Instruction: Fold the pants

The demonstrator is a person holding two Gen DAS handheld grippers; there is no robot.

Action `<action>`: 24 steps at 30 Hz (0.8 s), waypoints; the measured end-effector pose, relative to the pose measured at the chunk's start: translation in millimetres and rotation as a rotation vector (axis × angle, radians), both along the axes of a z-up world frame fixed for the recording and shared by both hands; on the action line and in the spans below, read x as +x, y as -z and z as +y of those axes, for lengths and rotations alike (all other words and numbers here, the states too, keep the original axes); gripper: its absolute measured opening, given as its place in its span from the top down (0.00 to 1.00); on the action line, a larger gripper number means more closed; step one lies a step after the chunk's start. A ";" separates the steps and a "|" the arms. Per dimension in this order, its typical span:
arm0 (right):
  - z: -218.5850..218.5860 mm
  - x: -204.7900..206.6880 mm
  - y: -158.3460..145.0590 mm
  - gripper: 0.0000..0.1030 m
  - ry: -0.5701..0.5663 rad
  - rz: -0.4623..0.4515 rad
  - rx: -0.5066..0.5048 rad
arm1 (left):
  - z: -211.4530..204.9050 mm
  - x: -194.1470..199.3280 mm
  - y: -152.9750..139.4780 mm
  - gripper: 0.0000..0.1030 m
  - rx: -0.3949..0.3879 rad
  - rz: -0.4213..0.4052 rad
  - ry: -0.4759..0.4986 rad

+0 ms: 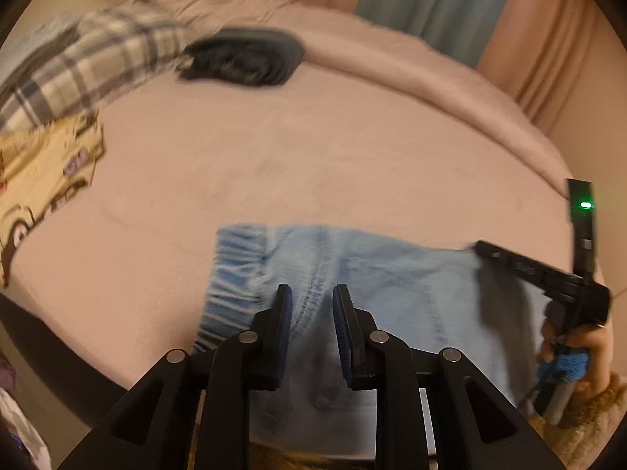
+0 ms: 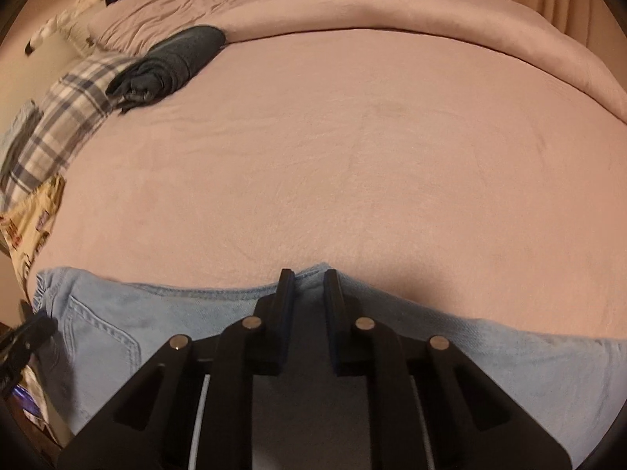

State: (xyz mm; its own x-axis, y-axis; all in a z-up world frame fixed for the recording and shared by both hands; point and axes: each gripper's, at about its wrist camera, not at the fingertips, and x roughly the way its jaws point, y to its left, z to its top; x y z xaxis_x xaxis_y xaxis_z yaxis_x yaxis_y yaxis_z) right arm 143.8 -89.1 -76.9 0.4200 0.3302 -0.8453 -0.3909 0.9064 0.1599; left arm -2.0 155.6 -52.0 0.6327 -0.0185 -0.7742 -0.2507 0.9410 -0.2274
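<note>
Left wrist view
Left gripper [image 1: 312, 293]: clamped on a raised fold of the jeans [image 1: 384, 274] beside their elastic waistband, denim bunched between the pads.
Right gripper [image 1: 480, 248]: at the jeans' far-right edge, tip touching the denim; its hold cannot be told from here.
Hand [image 1: 576, 342]: grips that gripper's handle.
Jeans: flat on the pink bedspread [image 1: 313, 149], at its near edge.
Dark folded garment [image 1: 243, 58]: well beyond the jeans, beside a plaid cloth [image 1: 86, 66].
Containers: no bin or basket shows.

Right wrist view
Right gripper [image 2: 309, 278]: pinches the jeans' [image 2: 117, 321] far edge, lifting it into a small peak.
Jeans: along the bedspread's [image 2: 333, 156] near edge.
Dark folded garment [image 2: 172, 62]: far beyond the jeans.
</note>
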 end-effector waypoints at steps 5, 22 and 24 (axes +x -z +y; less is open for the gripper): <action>-23.5 -22.1 -16.4 0.75 -0.013 0.013 0.132 | -31.8 -6.2 0.4 0.78 -0.128 -0.028 0.167; -155.0 -76.4 4.1 0.91 0.244 -0.012 0.017 | -42.1 -8.0 51.7 0.93 0.013 0.122 0.053; -175.4 -83.5 -0.6 0.86 0.291 0.027 0.067 | -49.3 -10.9 41.7 0.93 -0.050 0.117 0.085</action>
